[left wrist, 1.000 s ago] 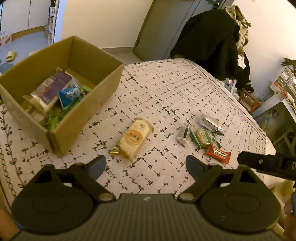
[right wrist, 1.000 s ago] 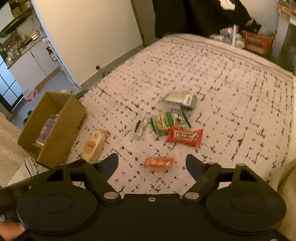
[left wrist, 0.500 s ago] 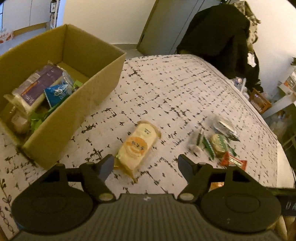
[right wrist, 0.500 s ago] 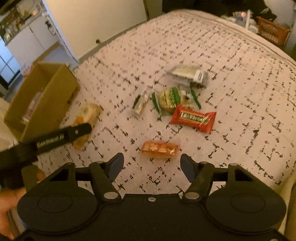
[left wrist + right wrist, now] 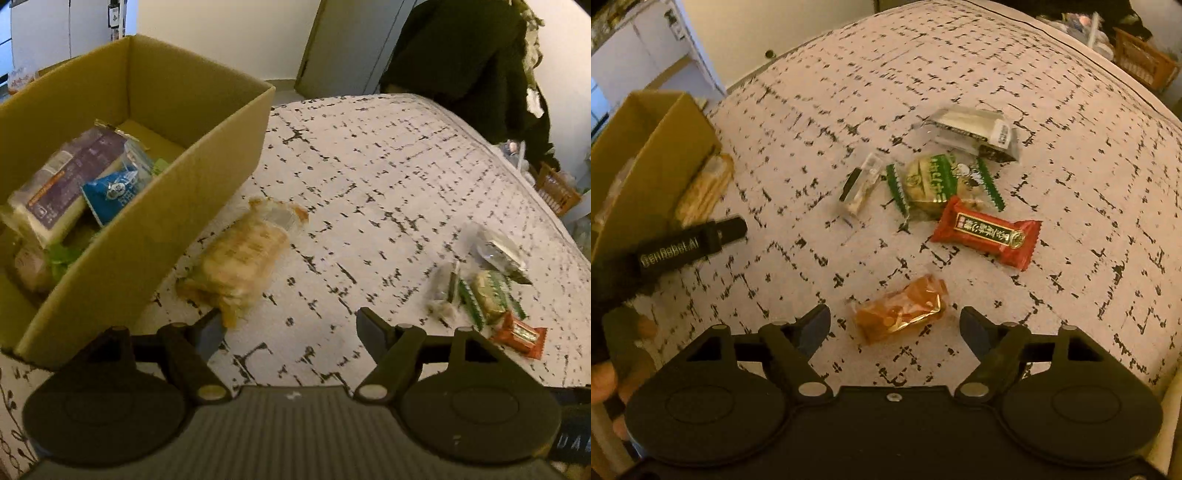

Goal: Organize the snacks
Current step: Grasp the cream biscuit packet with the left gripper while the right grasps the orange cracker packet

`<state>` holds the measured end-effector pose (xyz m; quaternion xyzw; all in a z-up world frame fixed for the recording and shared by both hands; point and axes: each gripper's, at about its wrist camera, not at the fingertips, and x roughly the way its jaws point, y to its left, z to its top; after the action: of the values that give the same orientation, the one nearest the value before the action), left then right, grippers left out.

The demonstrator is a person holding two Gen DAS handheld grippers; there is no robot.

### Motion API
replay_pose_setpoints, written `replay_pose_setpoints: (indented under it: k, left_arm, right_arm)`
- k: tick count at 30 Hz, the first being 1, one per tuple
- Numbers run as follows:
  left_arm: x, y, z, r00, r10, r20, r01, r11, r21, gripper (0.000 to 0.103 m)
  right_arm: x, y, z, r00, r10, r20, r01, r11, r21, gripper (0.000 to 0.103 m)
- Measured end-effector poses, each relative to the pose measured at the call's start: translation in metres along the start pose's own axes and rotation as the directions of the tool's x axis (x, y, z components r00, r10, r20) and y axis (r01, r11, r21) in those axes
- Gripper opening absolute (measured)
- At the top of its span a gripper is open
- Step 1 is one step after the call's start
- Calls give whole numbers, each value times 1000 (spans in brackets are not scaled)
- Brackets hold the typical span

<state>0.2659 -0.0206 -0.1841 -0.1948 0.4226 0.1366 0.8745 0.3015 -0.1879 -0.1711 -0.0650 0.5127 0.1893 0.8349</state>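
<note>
Tongs on the left [image 5: 290, 326] gape empty beside the yellow cracker pack [image 5: 240, 258]; right tongs [image 5: 895, 325] spread wide around the orange candy [image 5: 899, 312] on the bed [image 5: 1071, 110].

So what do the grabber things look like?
Both are black plastic. Each gripper, left and right, has two bluish-tipped fingers on round discs with silver screws. The left body is ribbed grey, with white lettering along its side.
</note>
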Motion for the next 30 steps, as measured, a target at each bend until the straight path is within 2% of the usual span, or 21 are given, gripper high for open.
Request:
replay_pose_setpoints:
  k: [5, 9, 15, 16, 17, 18, 19, 20, 21, 23, 26, 28, 30]
  left_arm:
    - [-6, 0, -1, 999, 14, 37, -14, 1000, -1, 77]
    - [-10, -9, -5, 993, 83, 89, -84, 996, 15, 77]
    - [-8, -12, -7, 971, 184, 153, -170, 980, -99, 75]
    - [-8, -12, -7, 968, 197, 157, -178, 976, -126, 70]
    - [-7, -11, -7, 965, 206, 159, -184, 972, -146, 58]
    - [-6, -10, -7, 966, 210, 152, -186, 970, -159, 53]
    - [-2, -9, -7, 969, 213, 128, -192, 968, -160, 46]
    - [3, -8, -8, 970, 223, 97, -206, 966, -157, 32]
    - [5, -5, -9, 970, 229, 84, -213, 963, -168, 28]
    - [4, 0, -8, 968, 230, 96, -209, 960, -187, 12]
    - [3, 7, -6, 972, 217, 90, -195, 959, -204, 4]
    - [0, 8, -6, 974, 208, 90, -187, 962, -199, 2]
    - [-3, 8, -8, 975, 206, 90, -186, 964, -192, 1]
  right_arm:
    - [1, -1, -1, 1000, -20, -11, 20, 1000, -2, 75]
    - [1, 0, -3, 1000, -25, -13, 25, 1000, -10, 73]
    - [1, 3, -3, 1000, -16, -13, 16, 999, -30, 72]
    - [2, 3, -3, 1000, -15, -14, 15, 999, -30, 72]
    - [2, 2, -3, 1000, -14, -12, 13, 999, -29, 71]
    - [2, 2, -2, 1000, -13, -10, 13, 1000, -28, 70]
    - [2, 1, -2, 1000, -14, -7, 14, 1000, -25, 69]
    - [3, 1, -2, 1000, -15, -5, 14, 1000, -22, 68]
    - [3, 0, -2, 1000, -16, -3, 16, 1000, -21, 67]
    - [3, 0, -1, 1000, -19, 3, 19, 1000, -23, 65]
    - [3, 0, -1, 1000, -19, 14, 19, 999, -25, 60]
    - [4, -1, -2, 1000, -10, 27, 11, 1000, -27, 47]
    - [3, -2, -3, 999, 1, 38, 0, 1000, -31, 19]
